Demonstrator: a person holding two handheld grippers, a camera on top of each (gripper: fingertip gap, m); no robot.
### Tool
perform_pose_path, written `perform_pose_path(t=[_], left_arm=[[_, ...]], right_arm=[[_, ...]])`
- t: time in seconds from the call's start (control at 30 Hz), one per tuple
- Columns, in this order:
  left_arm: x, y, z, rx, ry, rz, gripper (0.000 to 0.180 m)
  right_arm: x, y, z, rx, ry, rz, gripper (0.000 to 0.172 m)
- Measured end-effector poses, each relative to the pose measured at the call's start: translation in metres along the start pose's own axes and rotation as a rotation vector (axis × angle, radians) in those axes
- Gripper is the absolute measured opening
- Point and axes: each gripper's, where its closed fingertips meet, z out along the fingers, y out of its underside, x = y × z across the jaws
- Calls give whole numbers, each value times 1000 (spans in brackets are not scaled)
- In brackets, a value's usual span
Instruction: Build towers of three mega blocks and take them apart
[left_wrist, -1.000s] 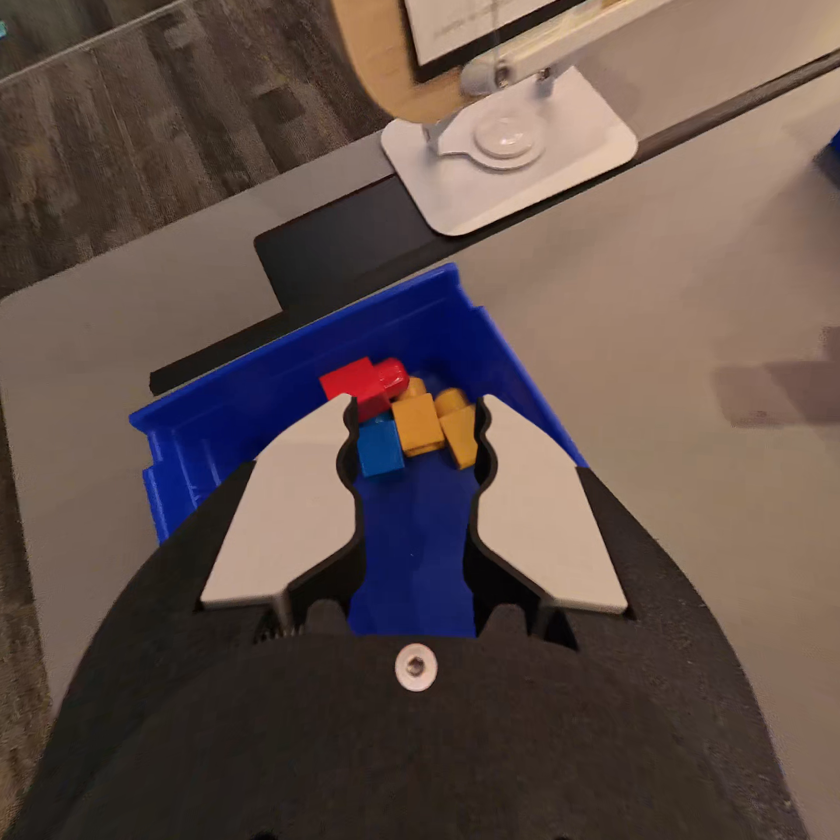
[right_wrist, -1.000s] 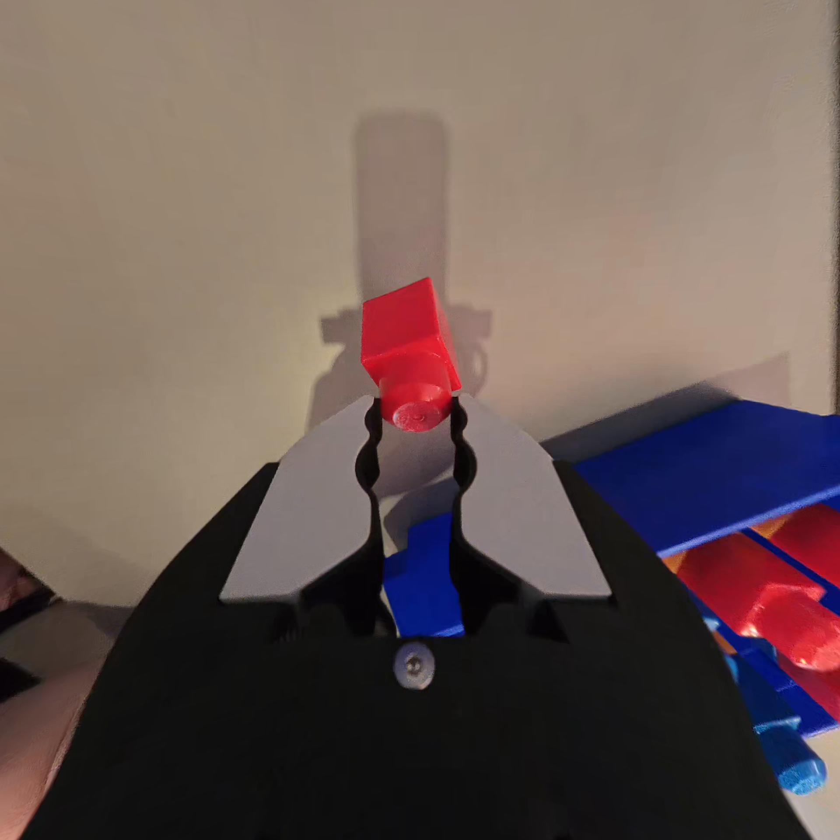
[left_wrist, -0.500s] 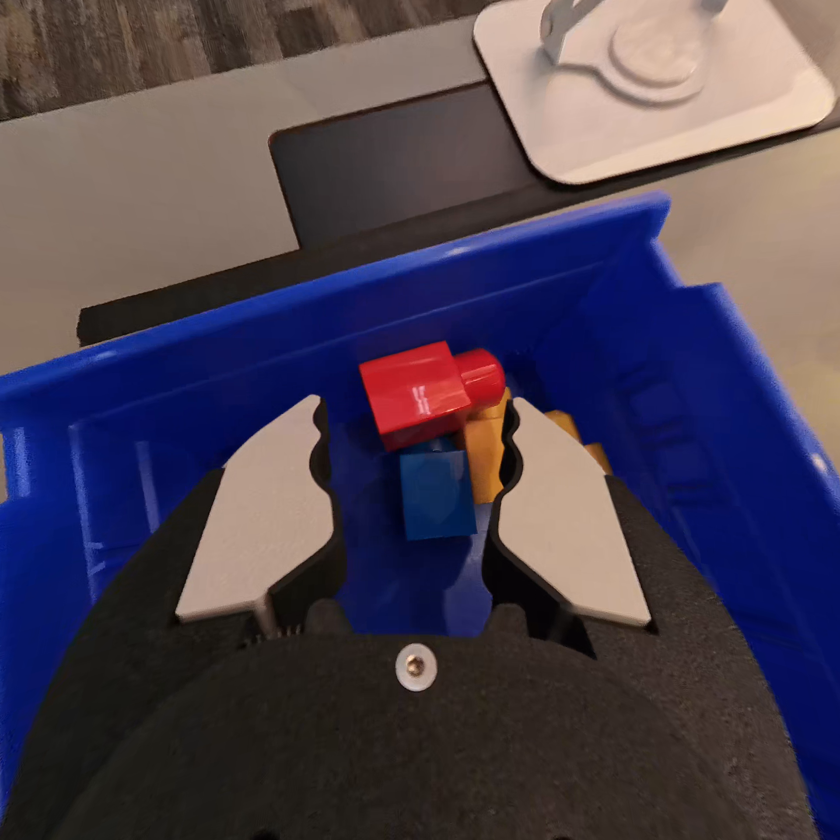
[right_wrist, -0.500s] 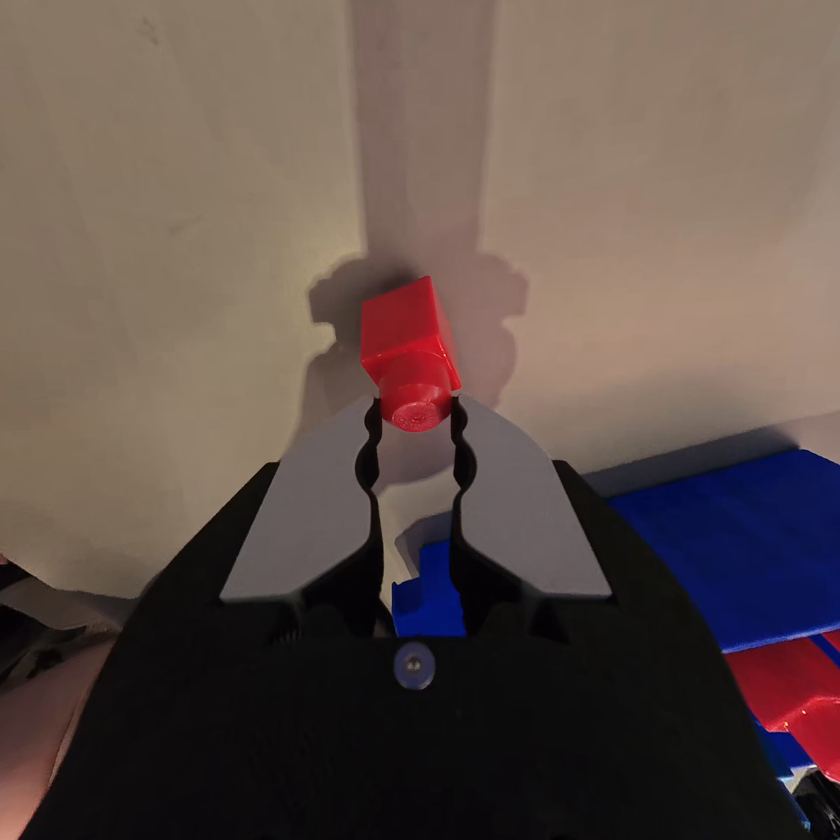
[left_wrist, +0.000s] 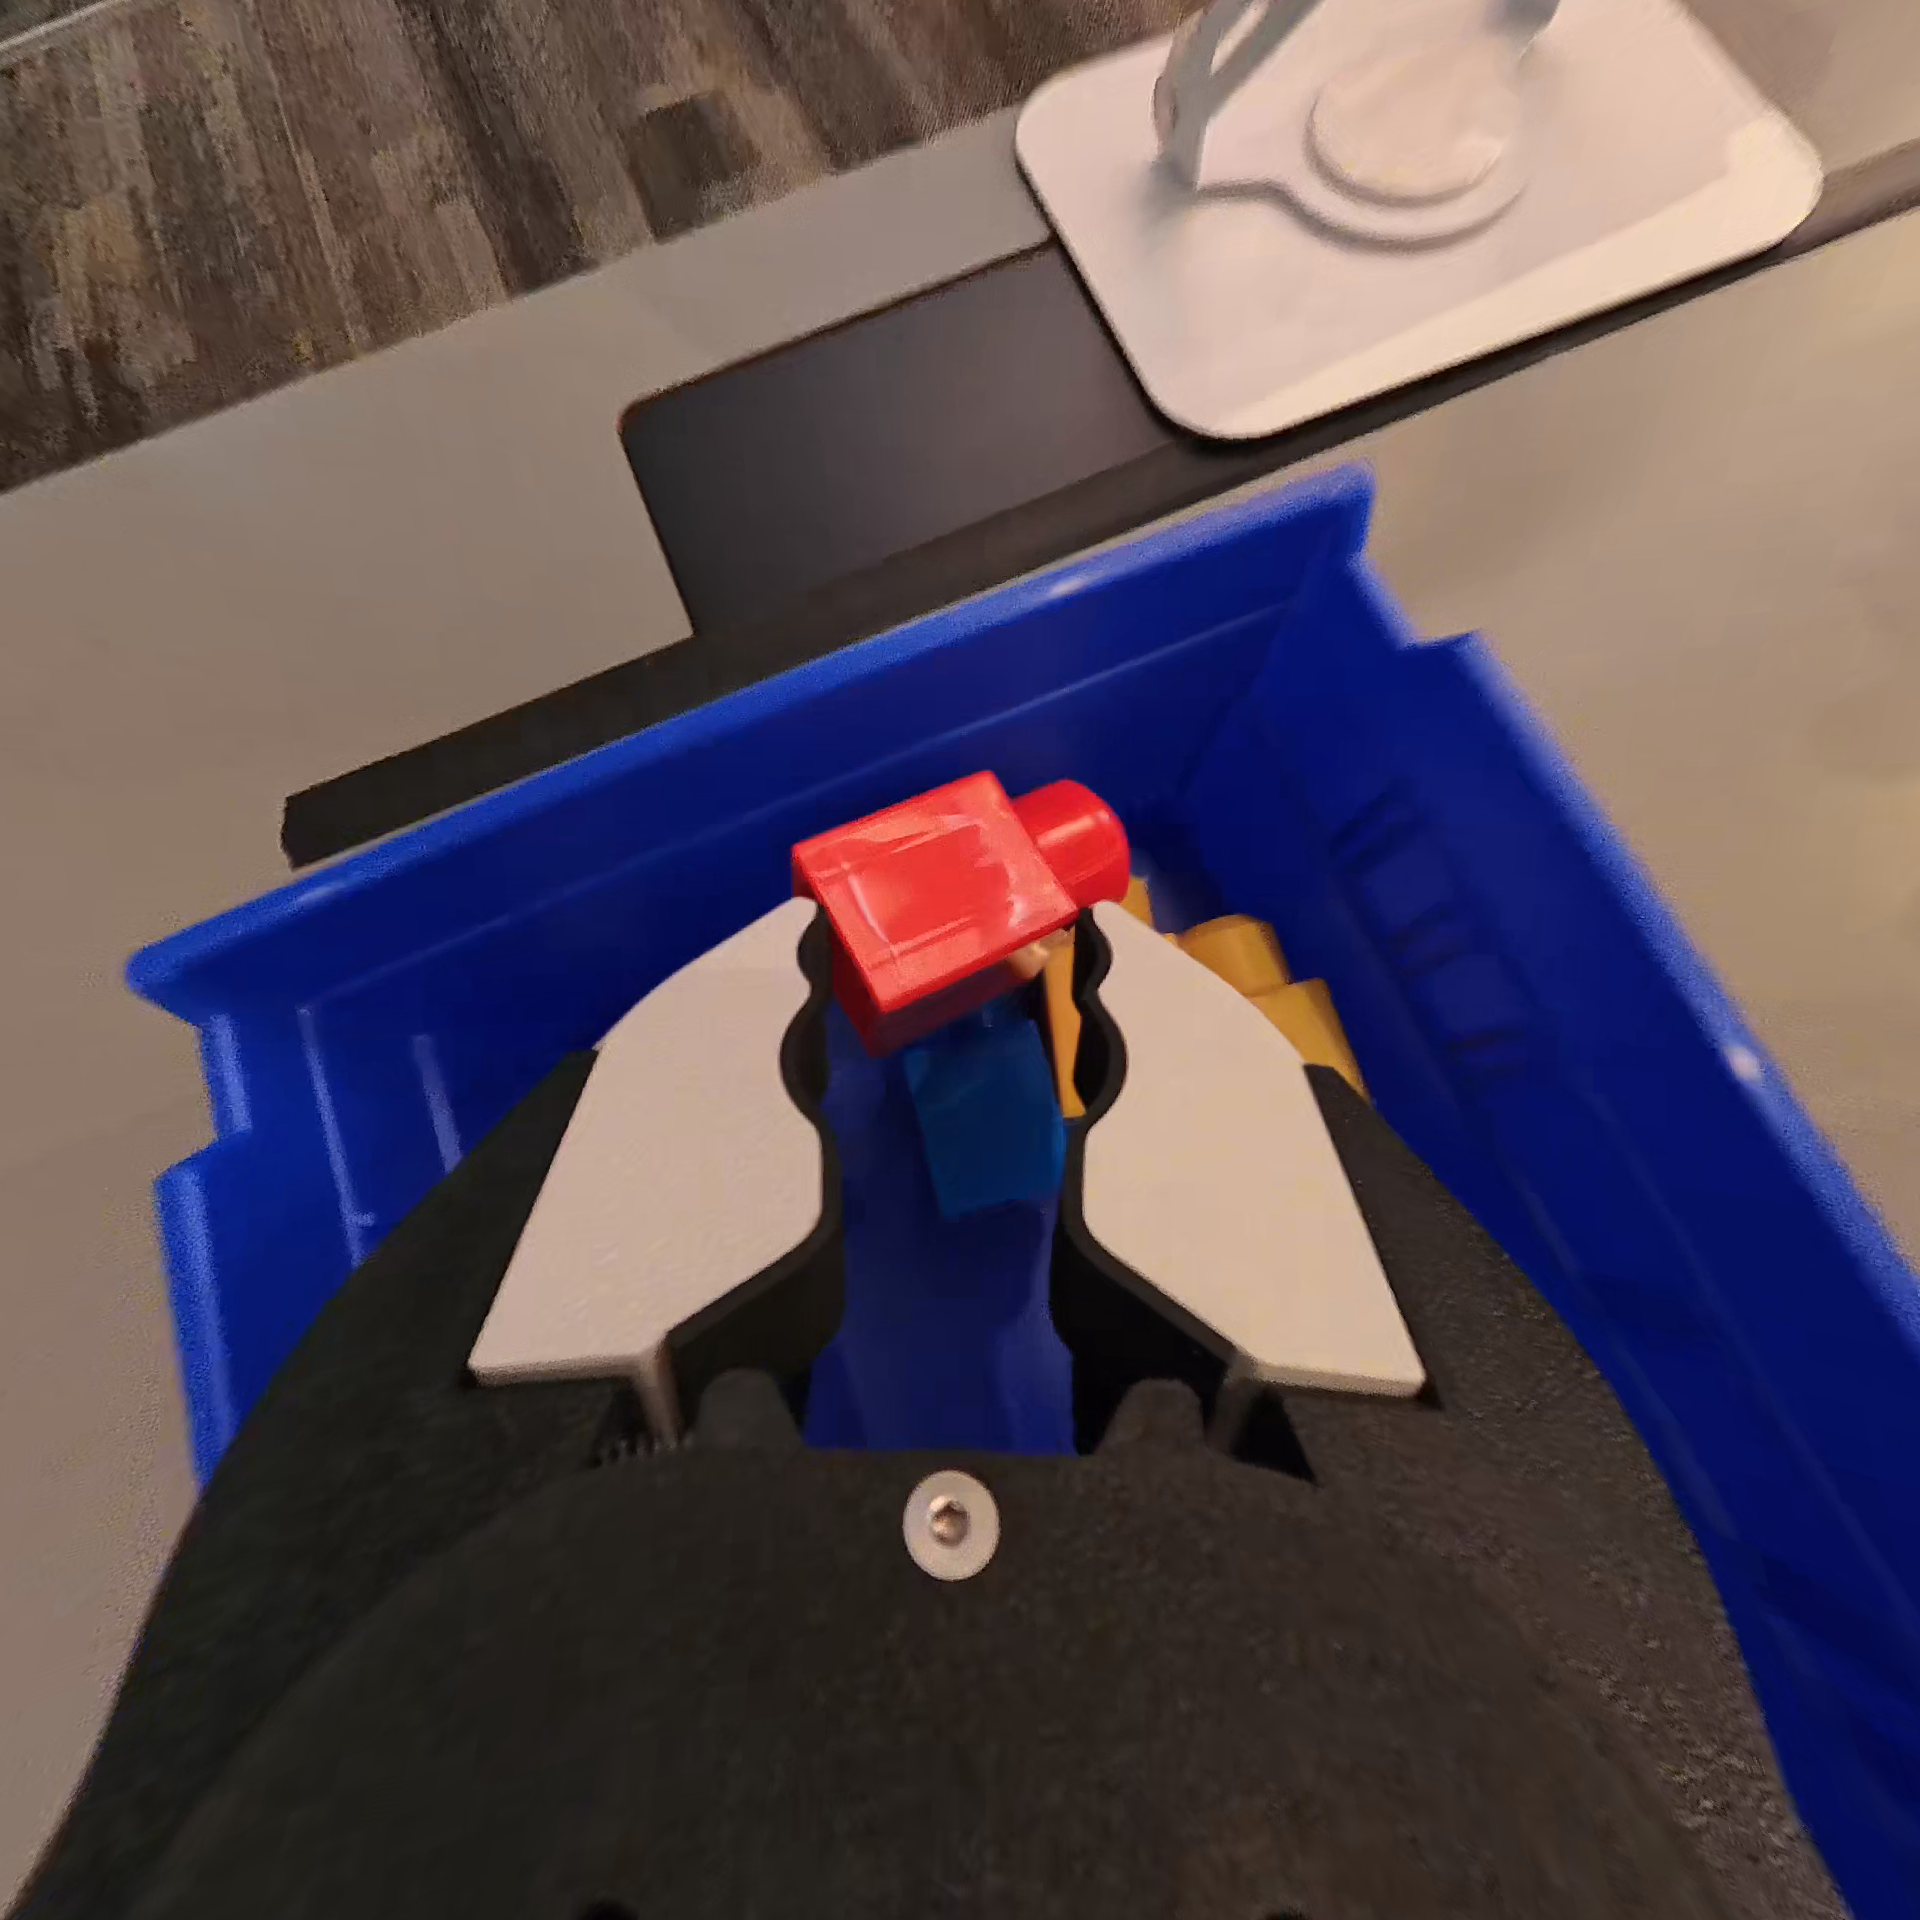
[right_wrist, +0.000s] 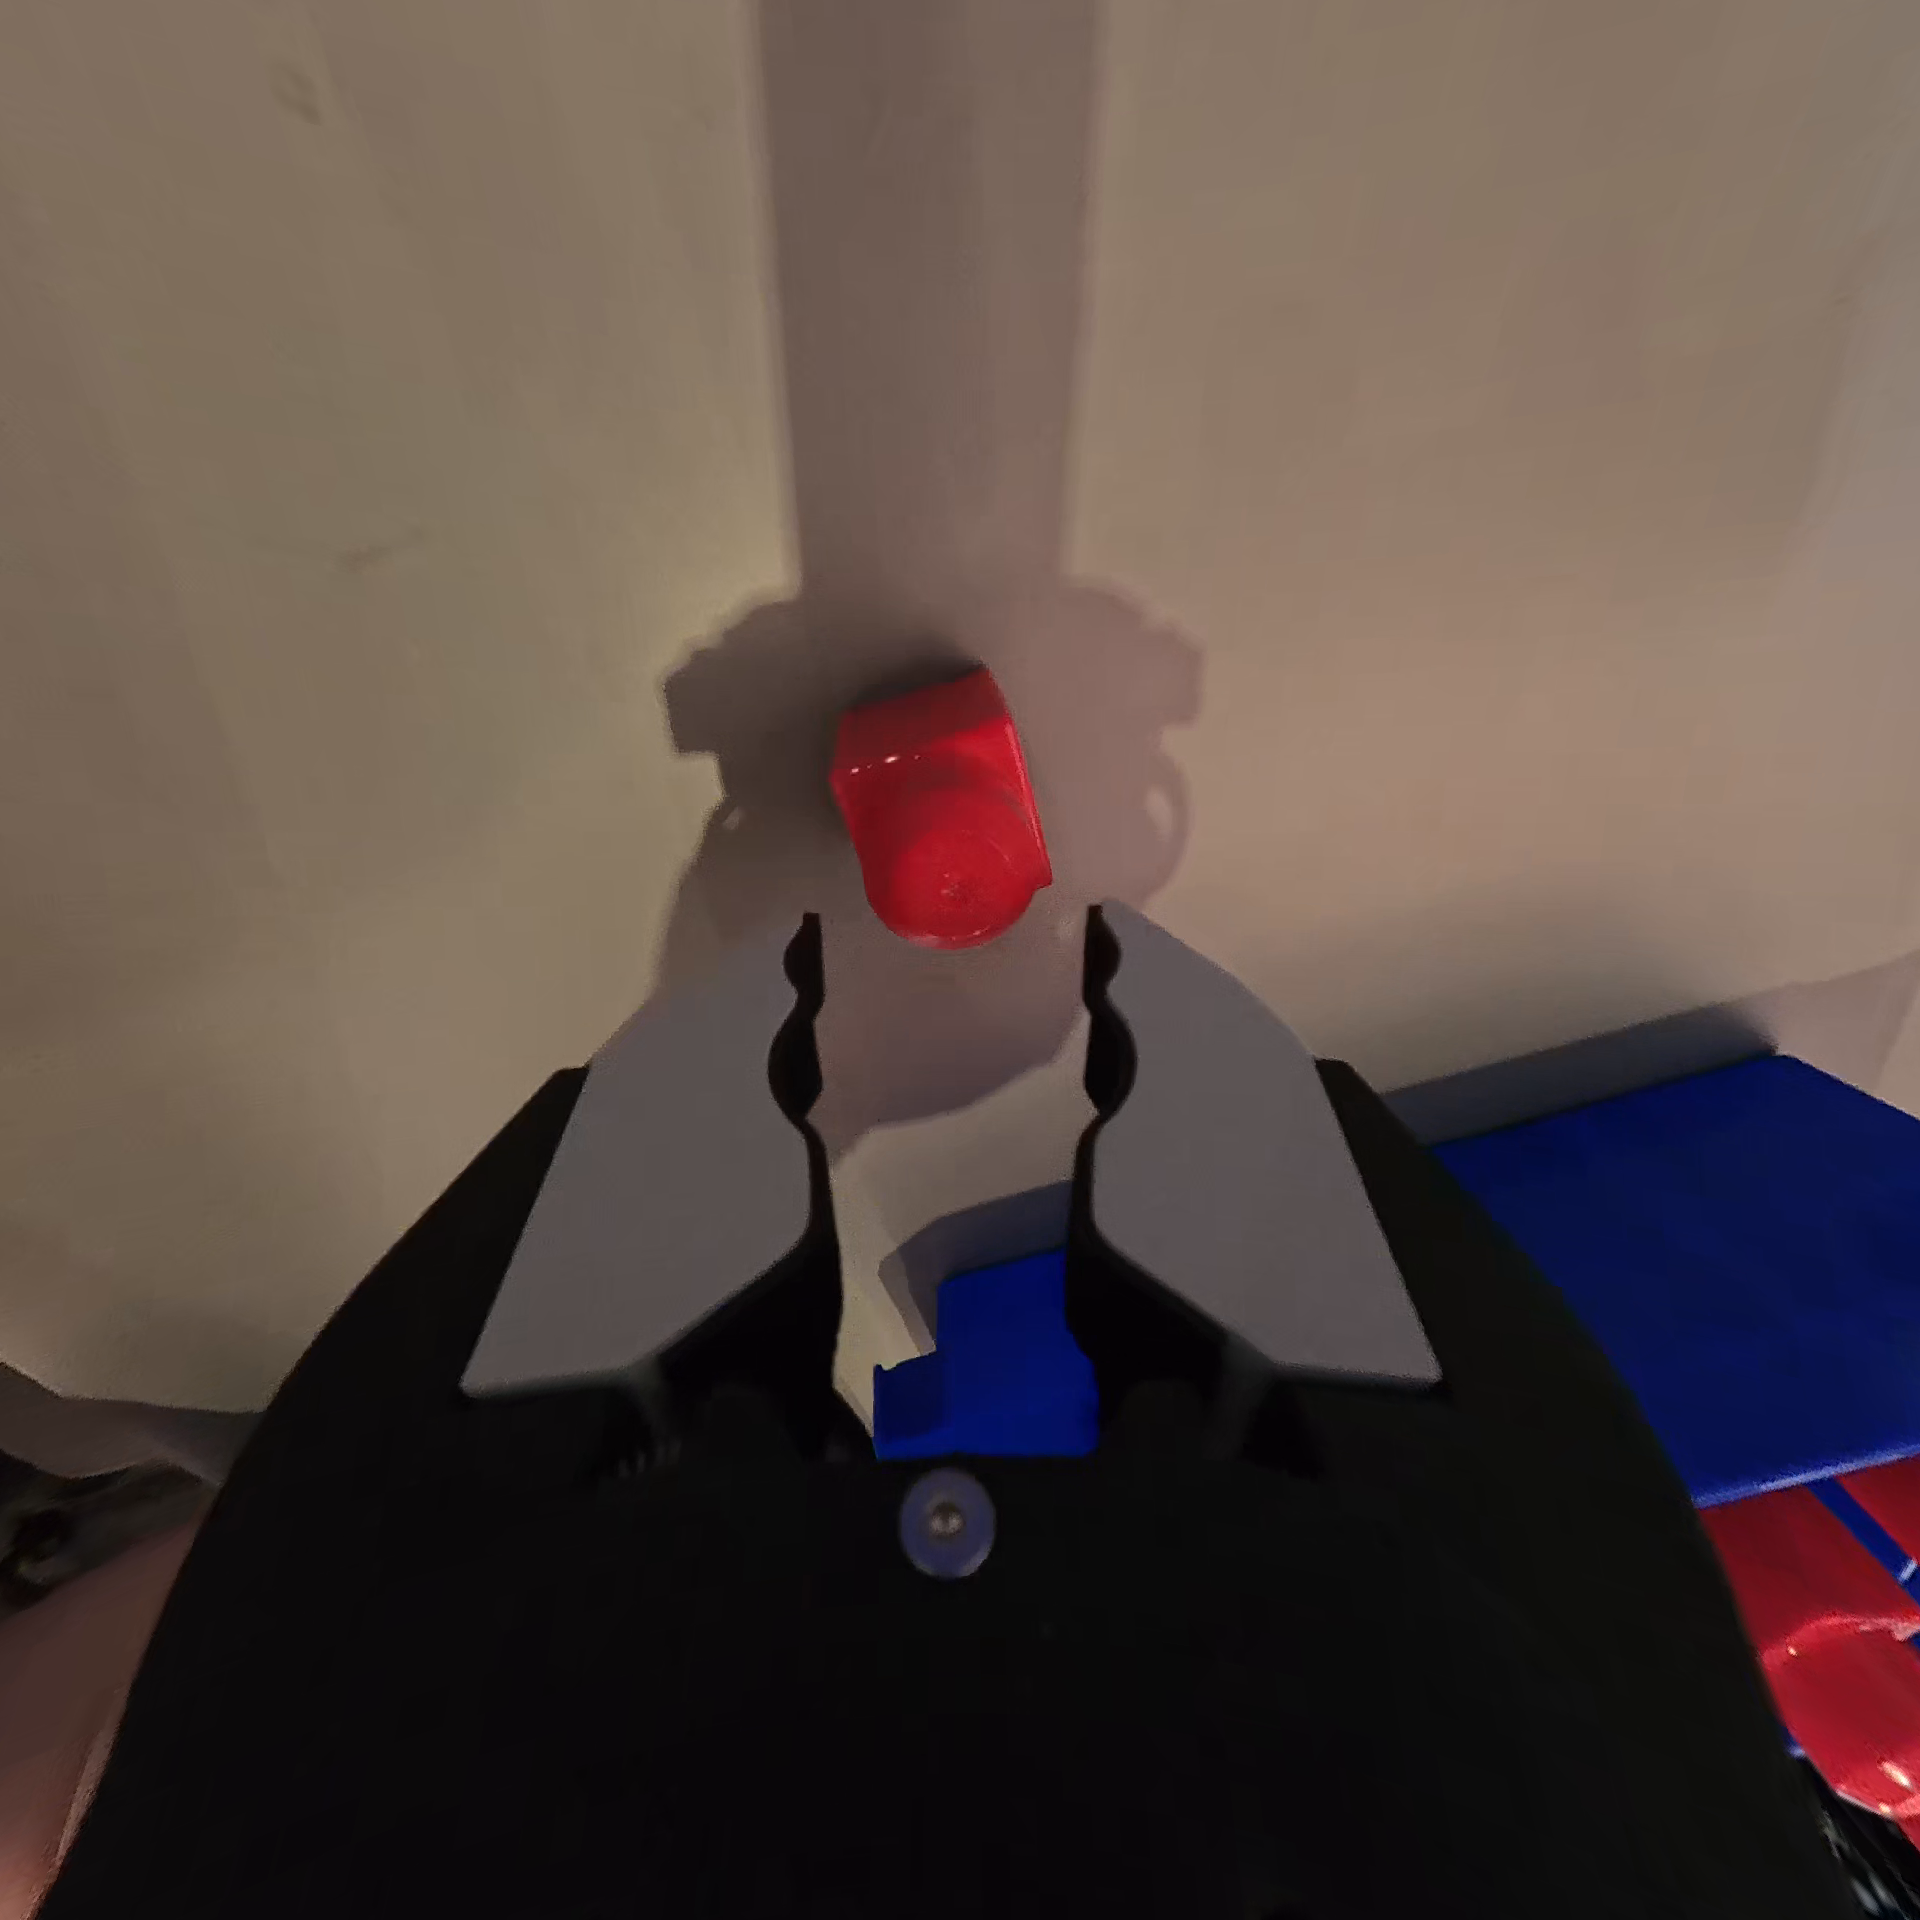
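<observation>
Blocks sit in two places: a red block (right_wrist: 940, 821) stands on the table (right_wrist: 312, 416) just beyond the tips of the released right claw (right_wrist: 951, 925), peg pointing back at it, open table all around. Inside the blue bin (left_wrist: 623, 831), the left claw (left_wrist: 945, 925) grips another red block (left_wrist: 935, 914), its long axis crosswise, above blue and yellow blocks, walls close.

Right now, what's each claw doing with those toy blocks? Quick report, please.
Left gripper closed on a red block inside the blue bin. Right gripper open, its red block standing free on the table. Nothing in the way.
</observation>
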Motion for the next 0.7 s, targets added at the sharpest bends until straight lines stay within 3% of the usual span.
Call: perform_pose_path(t=[0.17,0.3,0.4,0.5,0.7], left_arm=[[43,-49,-58,183,214,-72,44],[130,-88,-115,344,588,-75,44],[189,-94,-142,354,804,-50,44],[234,-88,-154,314,930,12,44],[277,-77,-161,262,1057,72,44]], right_arm=[[16,-28,-47,277,118,-28,57],[21,-82,-134,821,305,-105,57],[0,-103,-191,1185,394,-188,54],[-5,-105,-204,1239,511,-220,51],[-15,-113,-196,1263,412,-226,39]])
